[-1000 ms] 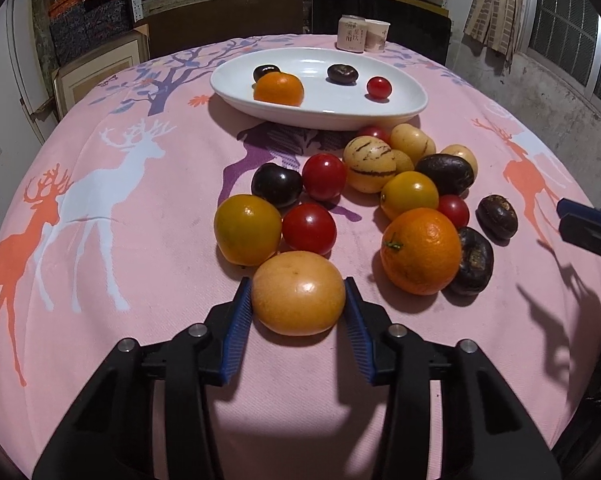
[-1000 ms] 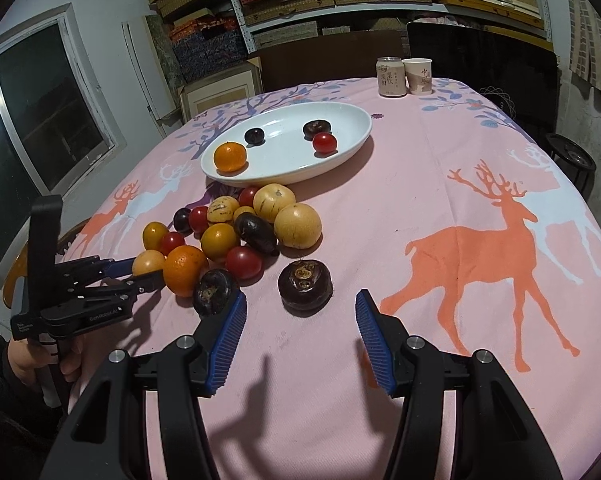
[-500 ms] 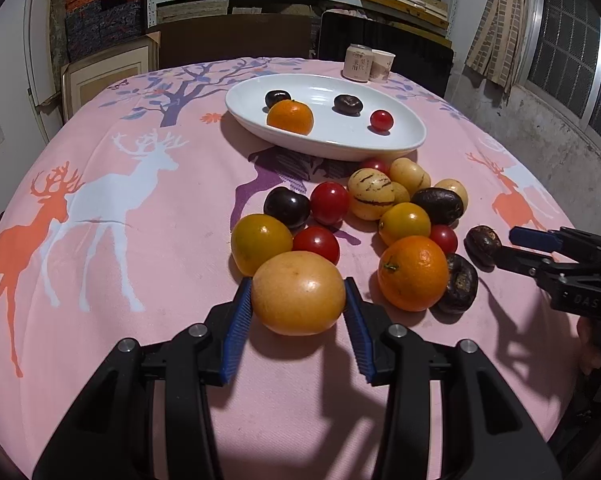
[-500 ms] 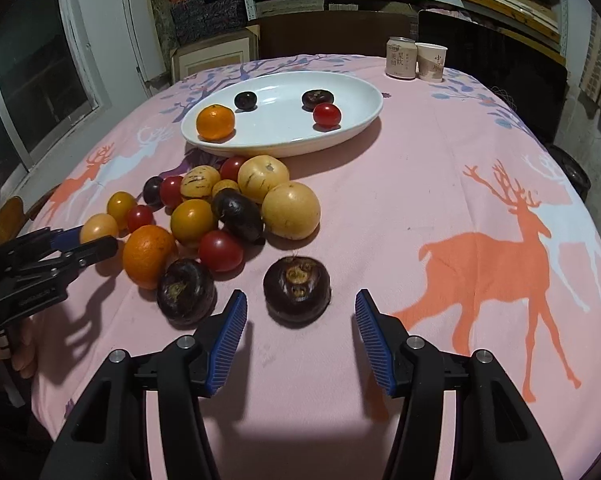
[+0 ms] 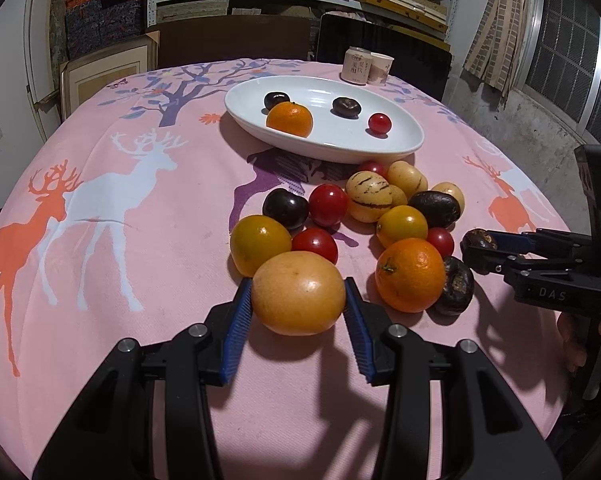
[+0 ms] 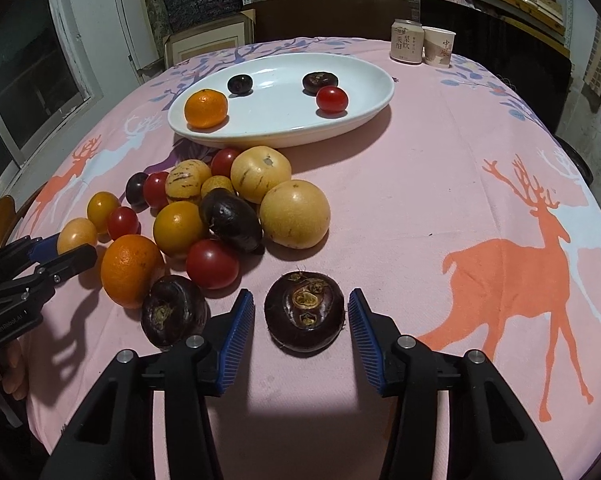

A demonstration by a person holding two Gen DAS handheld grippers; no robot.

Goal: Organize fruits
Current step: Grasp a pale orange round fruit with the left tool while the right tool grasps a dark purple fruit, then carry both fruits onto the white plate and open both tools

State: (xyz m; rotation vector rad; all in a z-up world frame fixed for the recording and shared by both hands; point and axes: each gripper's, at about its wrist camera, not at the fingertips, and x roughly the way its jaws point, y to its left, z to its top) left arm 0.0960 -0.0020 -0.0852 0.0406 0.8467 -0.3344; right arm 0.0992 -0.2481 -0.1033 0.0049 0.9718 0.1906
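a round yellow-orange fruit is pinched by the left hand-held gripper; a dark purple round fruit is flanked, untouched, by the closing right hand-held gripper.

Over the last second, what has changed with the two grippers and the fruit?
The right gripper came forward and down until the dark round fruit sat between its jaws, which are closing but not yet touching it. The left gripper kept its grip on the large yellow-orange fruit. The fruit pile and the four fruits in the white dish stayed put.
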